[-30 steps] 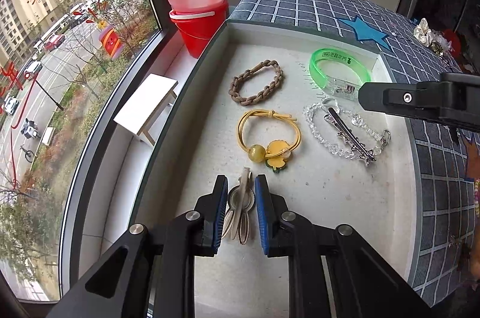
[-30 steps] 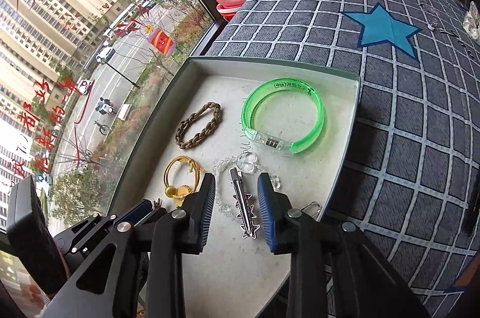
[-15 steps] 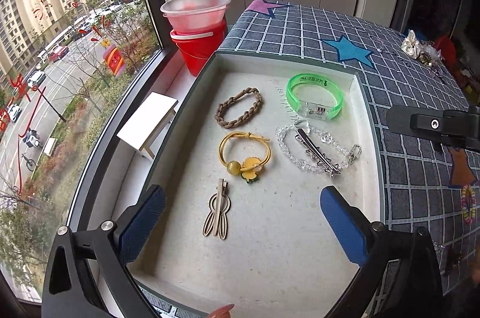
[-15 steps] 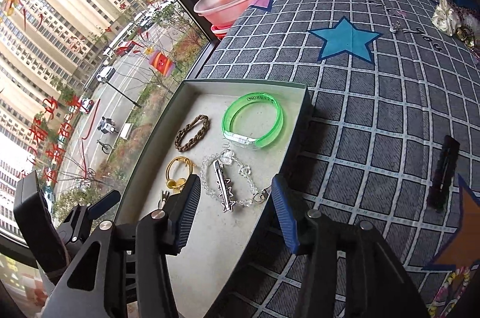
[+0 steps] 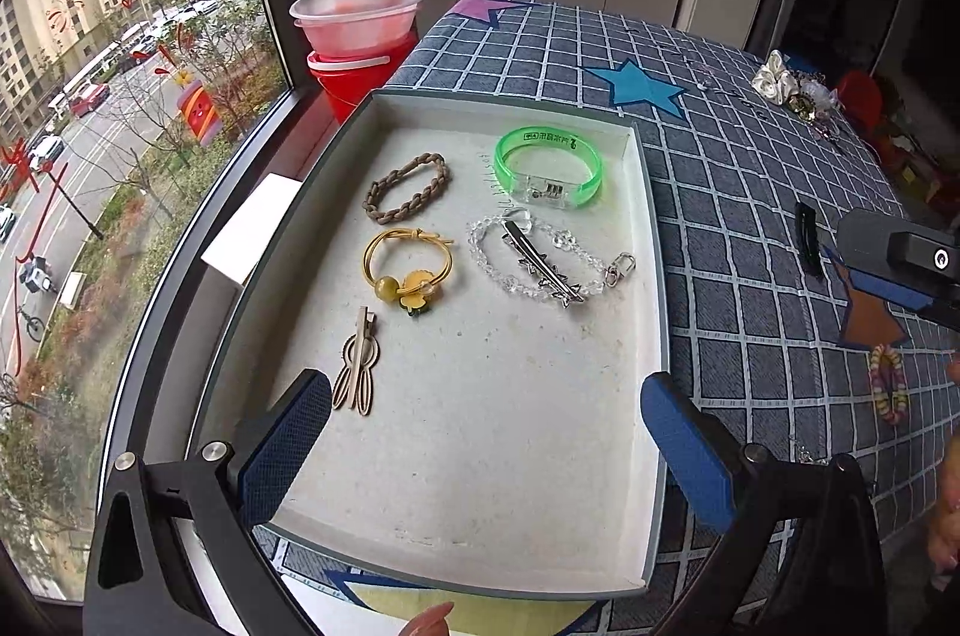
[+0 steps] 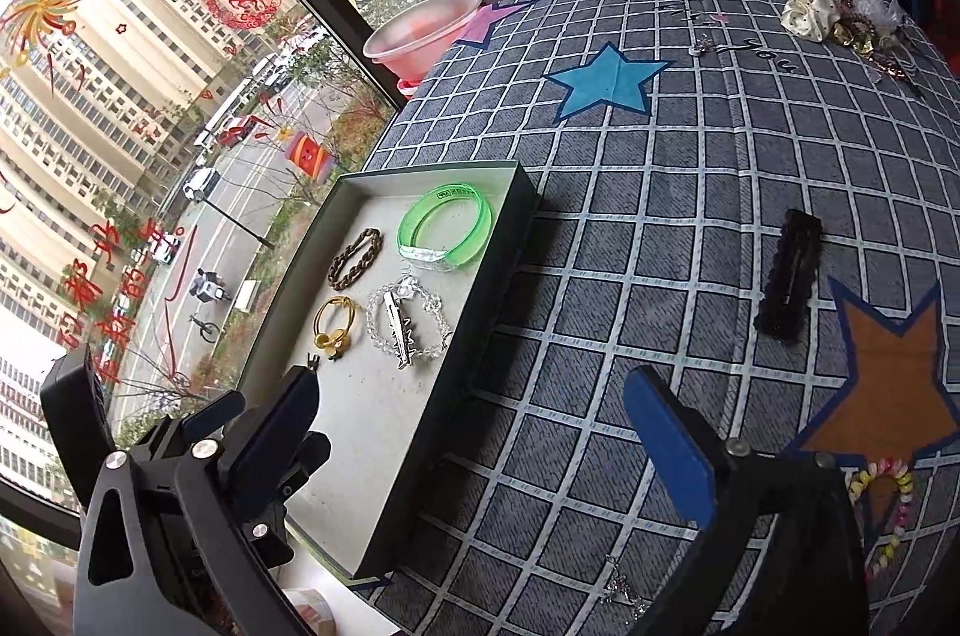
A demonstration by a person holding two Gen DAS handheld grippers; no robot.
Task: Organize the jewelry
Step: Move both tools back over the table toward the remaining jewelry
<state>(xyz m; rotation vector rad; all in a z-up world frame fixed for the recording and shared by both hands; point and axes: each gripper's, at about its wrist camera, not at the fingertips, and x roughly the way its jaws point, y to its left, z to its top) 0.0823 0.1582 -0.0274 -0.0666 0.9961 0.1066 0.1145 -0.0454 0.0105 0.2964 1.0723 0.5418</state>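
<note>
A shallow grey tray (image 5: 651, 276) (image 6: 510, 240) holds a brown braided bracelet (image 5: 408, 195), a green bangle (image 5: 549, 168), a yellow hair tie (image 5: 408, 270), a clear bead bracelet with a silver clip (image 5: 543, 267) and a beige wooden clip (image 5: 359, 366). My left gripper (image 5: 486, 441) is open and empty above the tray's near end. My right gripper (image 6: 474, 441) is open and empty over the tray's right edge. A black hair clip (image 6: 787, 276) and a multicoloured bracelet (image 6: 888, 510) lie on the checked cloth to the right.
A red bucket with a clear bowl (image 5: 360, 42) stands by the window behind the tray. A white scrunchie and a jewelry pile (image 6: 840, 15) sit at the far right of the table. A small silver piece (image 6: 624, 588) lies near the front edge.
Both grippers opened wide and pulled back and up from the tray. The left let go of the beige clip and the right let go of the silver clip.
</note>
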